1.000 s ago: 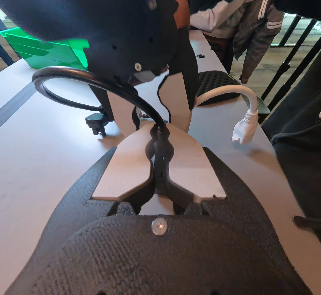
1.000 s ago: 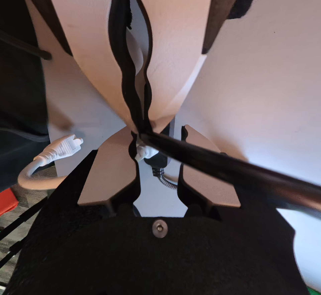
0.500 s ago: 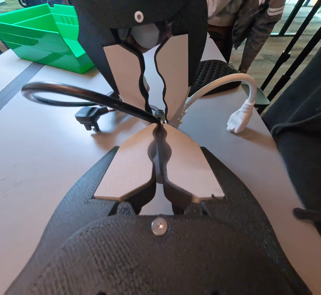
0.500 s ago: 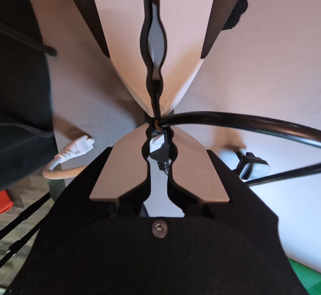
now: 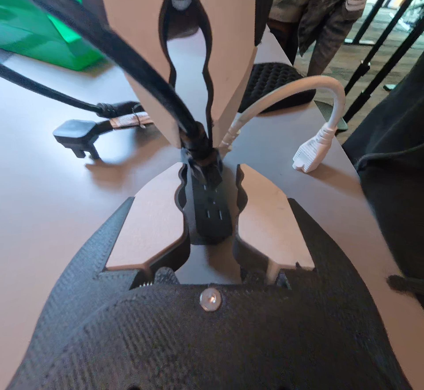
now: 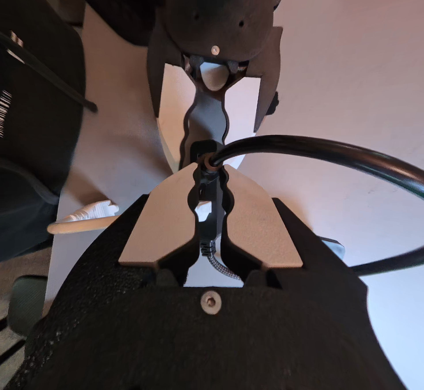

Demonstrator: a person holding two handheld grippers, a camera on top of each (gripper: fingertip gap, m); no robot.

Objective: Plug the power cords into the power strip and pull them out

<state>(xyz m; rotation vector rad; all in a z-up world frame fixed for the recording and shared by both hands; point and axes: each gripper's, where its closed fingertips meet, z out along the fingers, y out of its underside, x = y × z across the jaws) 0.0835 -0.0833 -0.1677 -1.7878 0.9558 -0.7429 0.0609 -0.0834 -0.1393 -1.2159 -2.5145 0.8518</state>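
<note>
A black power strip lies on the table between the fingers of my left gripper, which is open with a gap on the strip's right side. My right gripper comes down from above and is shut on a black plug that sits on the strip's far sockets; it also shows in the left wrist view. The plug's thick black cord arcs away. A white plug sits in the strip beyond it. The left gripper also shows in the right wrist view.
A loose white plug on a white cord lies at the right near the table's edge. A second black plug lies at the left. A green bin stands at the back left. A person's dark clothing is close on the right.
My left gripper has opened off the power strip. My right gripper still grips the black plug, and both views have closed in on the strip.
</note>
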